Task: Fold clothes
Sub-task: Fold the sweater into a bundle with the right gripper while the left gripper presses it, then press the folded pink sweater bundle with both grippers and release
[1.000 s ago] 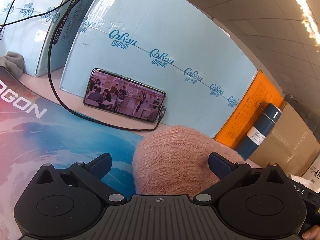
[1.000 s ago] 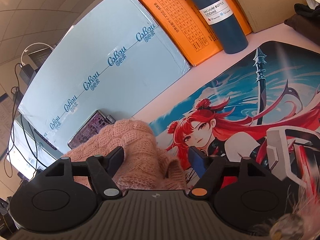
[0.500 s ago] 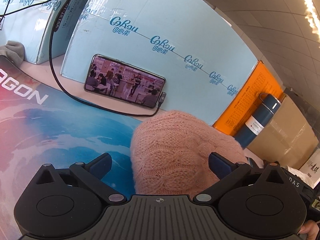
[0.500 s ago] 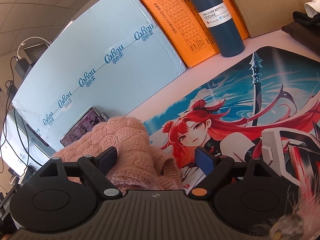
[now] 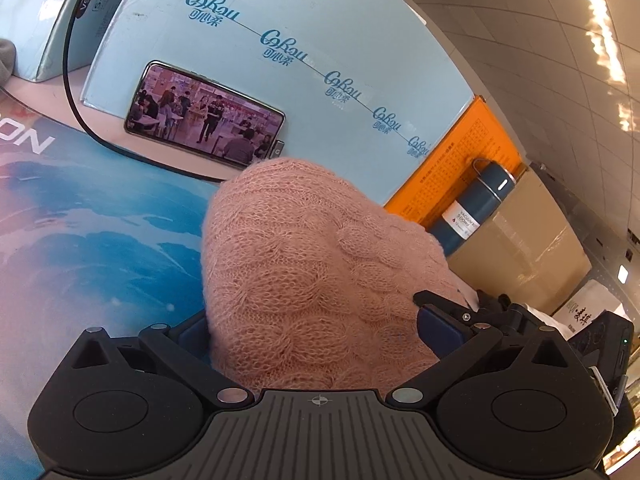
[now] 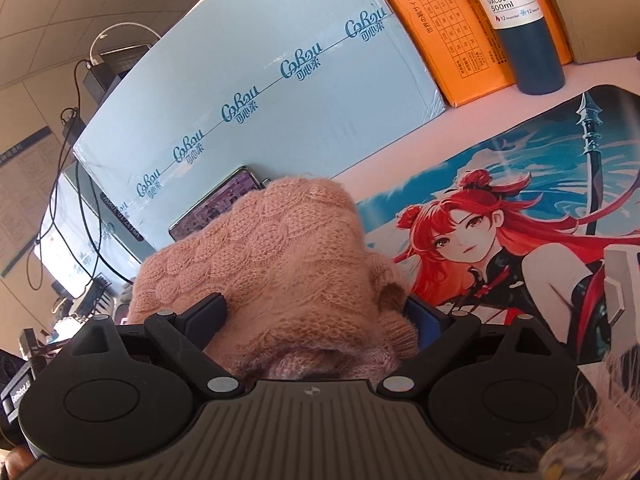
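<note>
A pink cable-knit sweater [image 5: 320,272] lies bunched in a mound on the printed desk mat [image 5: 80,240]. My left gripper [image 5: 316,330] stands open wide, one finger on each side of the mound's near end, and the knit bulges between them. In the right wrist view the same sweater [image 6: 288,248] fills the gap of my right gripper [image 6: 316,316]. Its jaws are spread wide and open, with the folded edge and a ribbed cuff lying between the fingers. The mat's picture of a red-haired figure [image 6: 500,240] is bare to the right.
A phone [image 5: 204,120] with its screen lit leans on a pale blue carton [image 5: 320,40] behind the sweater. A black cable [image 5: 76,100] loops past it. An orange box [image 5: 452,168], a dark blue vacuum bottle [image 5: 472,208] and a cardboard box [image 5: 520,252] stand at the back right.
The right gripper's jaws have spread wider around the sweater. Both views have tipped down and the mound now fills more of each. The left fingers keep the same width.
</note>
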The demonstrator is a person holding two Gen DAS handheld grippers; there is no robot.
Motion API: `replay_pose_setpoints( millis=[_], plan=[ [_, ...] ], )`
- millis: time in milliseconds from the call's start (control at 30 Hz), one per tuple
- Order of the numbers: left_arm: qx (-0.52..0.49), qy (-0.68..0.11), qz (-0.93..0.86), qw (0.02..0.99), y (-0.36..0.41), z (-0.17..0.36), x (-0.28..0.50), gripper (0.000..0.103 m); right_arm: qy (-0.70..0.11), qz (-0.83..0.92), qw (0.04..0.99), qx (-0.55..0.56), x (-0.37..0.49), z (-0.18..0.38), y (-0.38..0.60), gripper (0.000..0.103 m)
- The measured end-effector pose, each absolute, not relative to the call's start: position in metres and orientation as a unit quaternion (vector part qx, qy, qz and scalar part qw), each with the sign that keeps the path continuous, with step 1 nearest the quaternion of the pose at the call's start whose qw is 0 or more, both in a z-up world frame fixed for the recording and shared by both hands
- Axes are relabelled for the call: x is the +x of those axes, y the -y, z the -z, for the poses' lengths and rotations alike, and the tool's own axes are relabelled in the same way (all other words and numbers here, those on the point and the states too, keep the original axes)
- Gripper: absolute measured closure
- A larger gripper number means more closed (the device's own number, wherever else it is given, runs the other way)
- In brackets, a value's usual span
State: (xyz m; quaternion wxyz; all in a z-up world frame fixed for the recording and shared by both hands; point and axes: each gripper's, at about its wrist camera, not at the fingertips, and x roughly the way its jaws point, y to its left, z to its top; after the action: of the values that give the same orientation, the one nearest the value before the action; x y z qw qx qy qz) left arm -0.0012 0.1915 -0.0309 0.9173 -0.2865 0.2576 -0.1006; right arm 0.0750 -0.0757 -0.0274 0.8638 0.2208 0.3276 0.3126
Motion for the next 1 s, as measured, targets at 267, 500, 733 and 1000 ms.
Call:
replay_pose_setpoints(
  millis=[267,500,733,1000],
  plan=[
    [-0.278,-0.246,0.106,0.923,-0.192,0.030,-0.004,0.029,-0.321,-0.342,0.849,0.242,0.069,0.027,0.073,0.058],
    [-0.251,-0.199,0.074,0.944,-0.206,0.014,-0.024,0.053,-0.316,-0.373,0.832,0.261,0.056,0.015,0.055,0.061],
    [-0.241,-0.140,0.010,0.960,-0.245,0.004,-0.081,0.053,-0.323,-0.438,0.803,0.242,0.042,-0.006,-0.001,0.061],
    [-0.262,-0.085,-0.134,0.952,-0.322,-0.005,-0.130,0.053,-0.310,-0.525,0.777,0.157,0.018,-0.016,-0.128,0.060]
  ],
)
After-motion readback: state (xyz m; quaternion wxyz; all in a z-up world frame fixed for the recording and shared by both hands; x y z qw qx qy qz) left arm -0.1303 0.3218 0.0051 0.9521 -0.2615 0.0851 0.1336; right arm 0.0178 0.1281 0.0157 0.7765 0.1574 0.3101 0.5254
